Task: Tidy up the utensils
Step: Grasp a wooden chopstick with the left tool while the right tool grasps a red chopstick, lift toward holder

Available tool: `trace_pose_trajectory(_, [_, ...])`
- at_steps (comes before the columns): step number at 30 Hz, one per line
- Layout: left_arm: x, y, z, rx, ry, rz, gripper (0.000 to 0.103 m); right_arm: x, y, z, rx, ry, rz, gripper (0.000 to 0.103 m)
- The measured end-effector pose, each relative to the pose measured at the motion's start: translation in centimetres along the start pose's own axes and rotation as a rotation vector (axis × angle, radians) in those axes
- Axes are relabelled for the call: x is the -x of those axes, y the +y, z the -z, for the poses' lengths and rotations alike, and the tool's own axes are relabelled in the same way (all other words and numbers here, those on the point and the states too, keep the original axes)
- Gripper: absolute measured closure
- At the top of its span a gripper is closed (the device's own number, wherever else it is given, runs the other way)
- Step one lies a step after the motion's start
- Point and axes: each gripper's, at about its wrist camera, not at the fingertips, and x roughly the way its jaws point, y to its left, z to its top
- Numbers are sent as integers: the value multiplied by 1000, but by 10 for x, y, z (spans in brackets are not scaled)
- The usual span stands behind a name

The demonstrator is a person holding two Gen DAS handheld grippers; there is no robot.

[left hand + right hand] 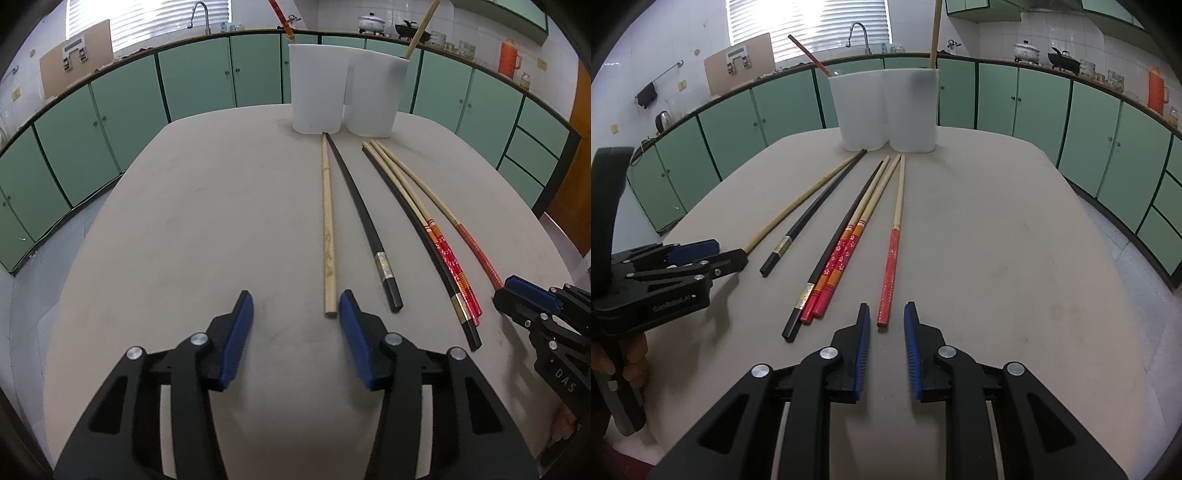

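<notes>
Several chopsticks lie side by side on the beige table (184, 221), pointing at two white holders (317, 88) (916, 110). My left gripper (295, 306) is open; the near end of a plain bamboo chopstick (327, 221) lies between its jaws, close to the right finger and not pinched. My right gripper (887, 309) is open with a narrow gap. The end of a red-handled chopstick (892, 266) lies in that gap, clear of both pads. Between them lie a short black chopstick (365, 221), a long black one (842, 229) and a red flowered pair (849, 243).
One red chopstick (809, 55) stands in the left holder and a bamboo one (936, 33) in the right. Green cabinets (199, 77) with a sink and pots line the far wall. A hand (631, 354) holds the left gripper's handle.
</notes>
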Motion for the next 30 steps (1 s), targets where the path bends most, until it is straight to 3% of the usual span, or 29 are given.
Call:
trace_pose_trajectory(6, [-1,-7,-1,-21,-4,19,75,0,5,0,11,-4,16,95])
trace_pose_trajectory(11, [-2,-12,-1,-37,-7,37,96,0,6,0,10,-7,16,96])
trace_pose_trajectory(19, [13,-12,-3,-37,-40,45,97,15,-2,-5,10,-46,23,97])
trace_pose_trajectory(30, [90,-6,-42,-58,-238,48,97,75,-13,-50,28,-212,17,97])
